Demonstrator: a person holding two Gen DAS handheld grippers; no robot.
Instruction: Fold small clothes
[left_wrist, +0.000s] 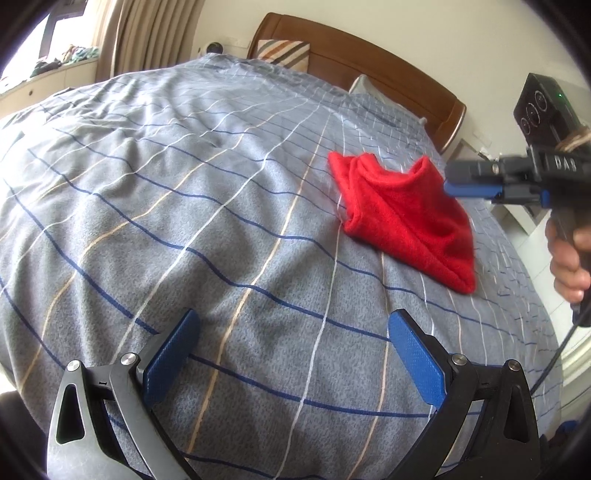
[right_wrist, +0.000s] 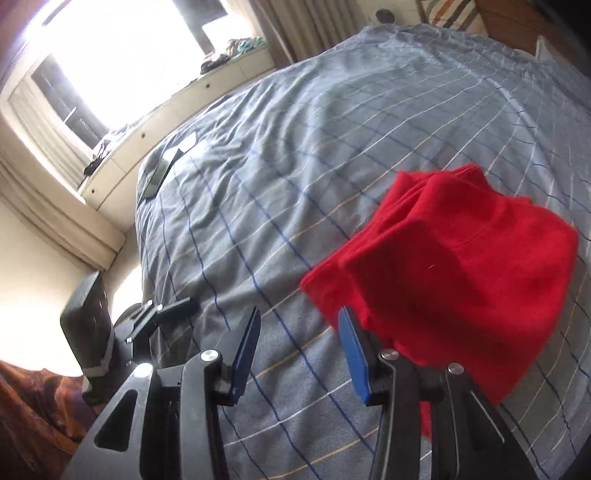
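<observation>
Left wrist view gives us the red garment (left_wrist: 402, 218) folded into a small heap on the grey checked bedspread (left_wrist: 207, 206), toward the bed's right side below the wooden headboard (left_wrist: 369, 70). Our right gripper (left_wrist: 452, 186) reaches its blue tips to the garment's edge; from its own camera those fingers (right_wrist: 245, 354) stand apart with only bedspread between them, the cloth lying against the outside of one. Our left gripper (left_wrist: 293, 358) is spread wide over bare bedspread, well apart from the garment.
</observation>
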